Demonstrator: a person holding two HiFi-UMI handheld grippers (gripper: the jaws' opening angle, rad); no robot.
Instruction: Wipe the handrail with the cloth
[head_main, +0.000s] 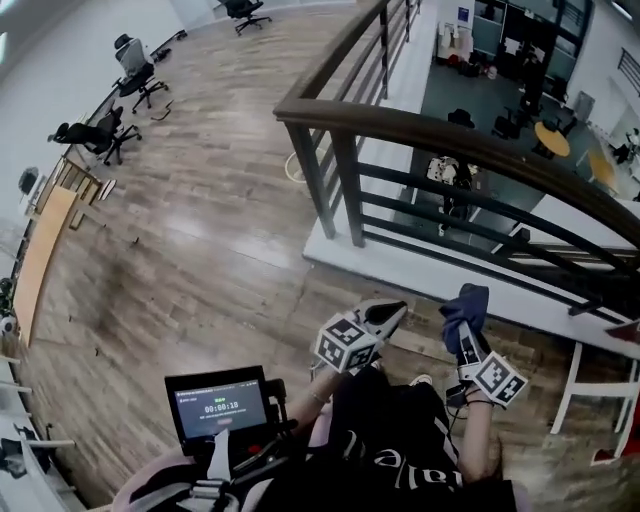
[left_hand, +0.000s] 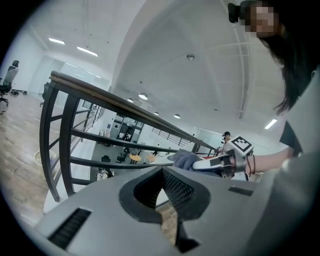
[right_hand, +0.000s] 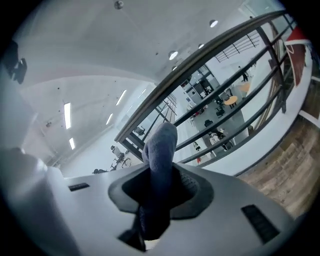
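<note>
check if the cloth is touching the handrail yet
Apart. The head view shows the cloth, clamped in the right gripper, held low, with floor and white ledge between it and the handrail.

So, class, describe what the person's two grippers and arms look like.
Both the left gripper and right gripper are pale grey, with ribbed dark pads and a cube of black-and-white square markers. The person wears a black top with white lettering, and thin bands on the right wrist.
</note>
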